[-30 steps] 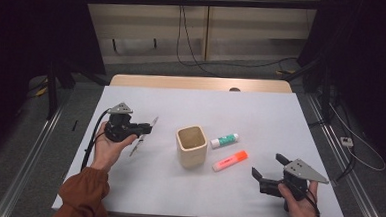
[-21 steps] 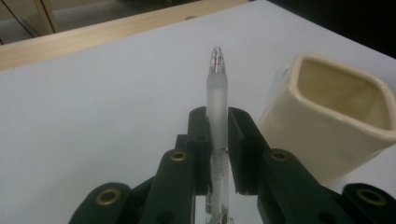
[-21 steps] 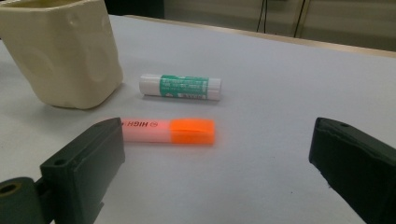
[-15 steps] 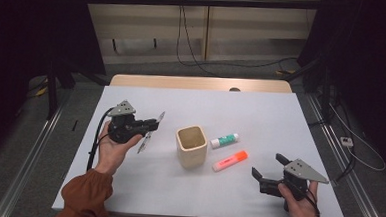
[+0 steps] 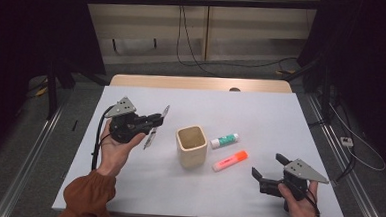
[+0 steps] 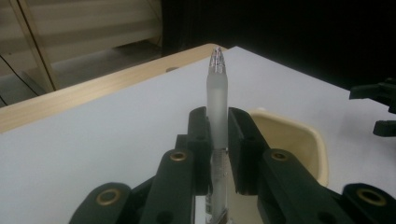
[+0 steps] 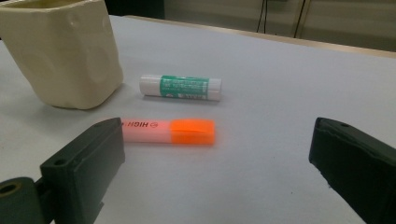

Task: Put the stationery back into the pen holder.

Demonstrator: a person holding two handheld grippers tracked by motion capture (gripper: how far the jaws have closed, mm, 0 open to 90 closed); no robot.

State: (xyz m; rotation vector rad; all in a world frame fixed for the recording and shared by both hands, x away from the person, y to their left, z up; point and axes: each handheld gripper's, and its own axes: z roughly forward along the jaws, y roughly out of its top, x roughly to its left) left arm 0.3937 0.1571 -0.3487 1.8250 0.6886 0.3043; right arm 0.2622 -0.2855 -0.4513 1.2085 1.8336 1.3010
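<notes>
Gripping a clear pen across its barrel, the left claw holds it tilted above the white surface, just left of the cream cup. Right of the cup lie a green-labelled glue stick and, nearer the person, an orange highlighter, close but apart. At far right, the right claw rests released, jaws spread wide toward the highlighter

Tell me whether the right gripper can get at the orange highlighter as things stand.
Probably yes: the right gripper is open and empty, and the orange highlighter lies flat ahead of it, bare table between.
</notes>
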